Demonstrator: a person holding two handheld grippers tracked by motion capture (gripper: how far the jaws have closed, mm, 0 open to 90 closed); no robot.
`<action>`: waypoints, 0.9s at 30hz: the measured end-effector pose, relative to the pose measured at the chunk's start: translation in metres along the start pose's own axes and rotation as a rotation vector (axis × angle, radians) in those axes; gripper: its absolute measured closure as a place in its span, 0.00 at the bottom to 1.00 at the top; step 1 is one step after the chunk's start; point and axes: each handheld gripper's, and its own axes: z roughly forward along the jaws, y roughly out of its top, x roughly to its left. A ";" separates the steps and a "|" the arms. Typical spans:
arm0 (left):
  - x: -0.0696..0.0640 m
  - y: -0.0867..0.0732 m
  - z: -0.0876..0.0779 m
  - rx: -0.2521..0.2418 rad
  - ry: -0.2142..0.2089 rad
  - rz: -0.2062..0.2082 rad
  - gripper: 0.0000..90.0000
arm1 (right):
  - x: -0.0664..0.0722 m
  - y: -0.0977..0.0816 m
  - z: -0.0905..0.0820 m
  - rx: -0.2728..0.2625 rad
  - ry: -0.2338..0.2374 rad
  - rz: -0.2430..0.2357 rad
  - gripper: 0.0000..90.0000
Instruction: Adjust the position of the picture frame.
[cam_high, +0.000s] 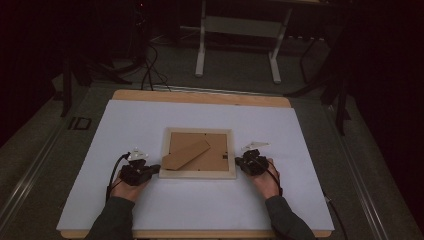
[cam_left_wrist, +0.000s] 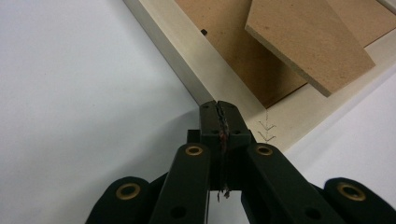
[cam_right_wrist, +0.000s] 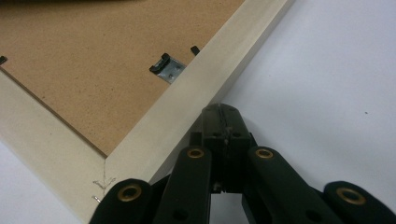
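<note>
While the picture frame (cam_high: 198, 172) lies face down near the middle of the white table cover (cam_high: 125, 125), its brown backing board up and its fold-out stand (cam_high: 186, 155) slanting across that board, a gripper is set at each of its short sides. To the frame's left, the left gripper (cam_high: 154, 168) has its jaws clenched together with nothing between them, and in the left gripper view the closed tips (cam_left_wrist: 219, 106) sit right at the frame's near left corner (cam_left_wrist: 205, 93), touching it or just short of it; I cannot tell which. Across the frame, a small metal hanger clip (cam_right_wrist: 167, 69) sits at the backing's right edge, just inside the wooden rail. To the frame's right, the right gripper (cam_high: 238, 161) is likewise clenched on nothing, and in the right gripper view its tips (cam_right_wrist: 220, 109) rest against or just beside the outer face of the right rail (cam_right_wrist: 196, 100). Judging from this, the work on the frame has barely begun: the backing is in place, the stand is not lifted clear, and neither gripper holds anything. What seems in hand is bracing or squaring the frame from both sides; opening the back or standing it up appears to be left.
</note>
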 end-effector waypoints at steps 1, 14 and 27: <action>0.000 0.000 0.000 0.000 0.000 0.001 1.00 | 0.000 0.000 0.000 -0.001 -0.002 0.000 1.00; 0.005 -0.006 -0.007 0.000 -0.002 -0.017 1.00 | 0.006 0.004 0.004 0.000 0.016 0.003 1.00; 0.009 -0.009 -0.010 -0.006 -0.008 -0.021 1.00 | 0.010 0.002 0.004 -0.008 0.040 0.001 1.00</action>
